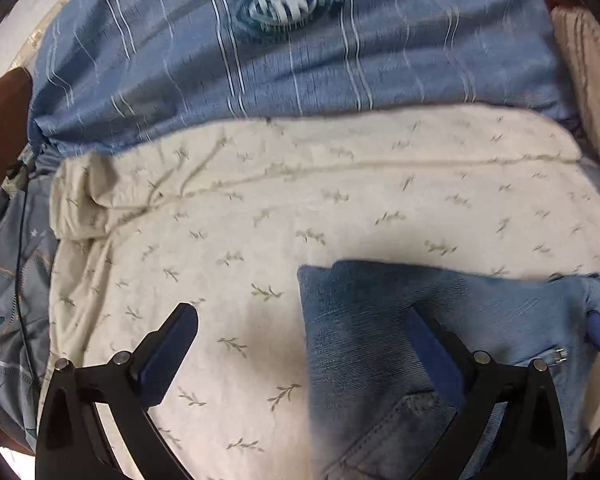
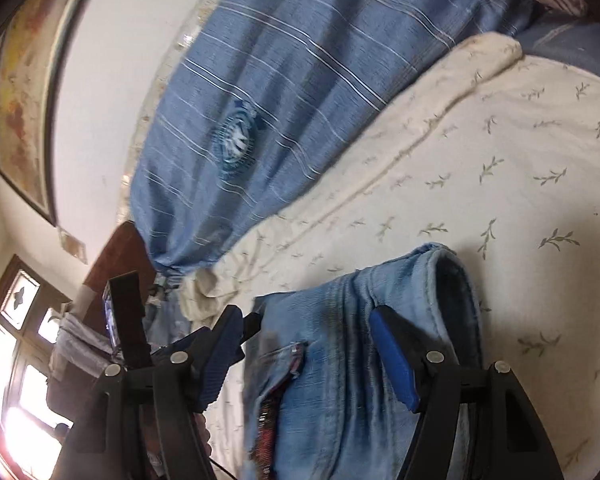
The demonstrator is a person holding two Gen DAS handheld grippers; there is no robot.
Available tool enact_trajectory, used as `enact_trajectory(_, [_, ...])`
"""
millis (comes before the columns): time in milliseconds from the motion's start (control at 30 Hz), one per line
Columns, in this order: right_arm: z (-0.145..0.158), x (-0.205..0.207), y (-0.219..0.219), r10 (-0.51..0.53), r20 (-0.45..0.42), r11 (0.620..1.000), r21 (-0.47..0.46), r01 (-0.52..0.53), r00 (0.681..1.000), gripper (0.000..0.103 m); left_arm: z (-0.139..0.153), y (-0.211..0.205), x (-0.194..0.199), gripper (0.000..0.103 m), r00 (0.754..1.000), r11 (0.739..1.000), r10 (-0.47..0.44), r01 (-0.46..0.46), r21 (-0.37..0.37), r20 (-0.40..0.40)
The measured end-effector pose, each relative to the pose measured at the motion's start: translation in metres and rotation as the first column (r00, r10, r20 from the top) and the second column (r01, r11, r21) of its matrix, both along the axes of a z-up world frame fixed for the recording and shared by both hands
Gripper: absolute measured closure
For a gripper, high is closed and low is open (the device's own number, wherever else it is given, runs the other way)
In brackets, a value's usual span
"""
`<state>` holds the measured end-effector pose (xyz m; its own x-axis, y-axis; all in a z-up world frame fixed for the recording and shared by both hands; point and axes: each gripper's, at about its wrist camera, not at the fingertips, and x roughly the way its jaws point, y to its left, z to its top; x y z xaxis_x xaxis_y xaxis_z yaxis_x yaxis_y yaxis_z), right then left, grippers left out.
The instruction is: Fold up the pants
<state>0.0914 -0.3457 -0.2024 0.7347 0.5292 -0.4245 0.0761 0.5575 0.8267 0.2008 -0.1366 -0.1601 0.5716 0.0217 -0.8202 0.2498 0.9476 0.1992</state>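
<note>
1. The bed [image 1: 260, 208] is covered by a cream sheet [image 2: 500, 152] printed with small green sprigs.
2. A blue striped cloth [image 1: 340, 64] lies across the bed's far edge, beside the wall, with a round blue-and-white emblem [image 1: 284, 4] on it (blurred, so its design is unclear).
3. The sheet is bunched into a roll at the far left corner [image 1: 84, 200].
4. Folded blue jeans [image 1: 380, 340] lie on the sheet near the bed's near edge.
</note>
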Motion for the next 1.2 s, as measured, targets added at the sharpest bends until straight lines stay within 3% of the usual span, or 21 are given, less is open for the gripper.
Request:
enact_trajectory(167, [-0.023, 0.018, 0.002, 0.049, -0.081, 0.999, 0.018, -0.048, 0.995, 0.033, -0.019, -0.004, 0.005, 0.000, 1.000, 0.999, -0.005, 0.005, 0.031, -0.018])
enact_trajectory(433, [-0.002, -0.014, -0.014, 0.039, -0.007, 0.999, 0.030, -0.039, 0.999, 0.032, 0.010, 0.041, -0.029, 0.000, 0.999, 0.996, -0.043, 0.041, -0.083, -0.026])
enact_trajectory(633, [-0.004, -0.046, -0.043, -0.002, -0.028, 0.998, 0.066, 0.003, 1.000, 0.032, 0.021, 0.084, -0.067, 0.000, 0.998, 0.989, -0.069, 0.067, -0.136, -0.011])
enact_trajectory(800, [-0.009, -0.057, -0.043, 0.034, -0.091, 0.998, 0.048, -0.030, 0.995, 0.032, 0.013, 0.094, -0.084, 0.000, 0.987, 0.957, -0.113, 0.076, -0.281, -0.117])
enact_trajectory(1067, [-0.022, -0.060, -0.042, 0.044, -0.179, 0.999, -0.023, -0.049, 0.983, 0.032, 0.004, 0.082, -0.074, 0.000, 0.966, 0.925, -0.145, 0.055, -0.376, -0.216])
enact_trajectory(1200, [-0.034, -0.050, -0.034, 0.092, -0.224, 0.995, -0.004, -0.096, 0.970, 0.032, -0.002, 0.078, -0.066, 0.000, 0.953, 0.911, -0.160, 0.041, -0.410, -0.259])
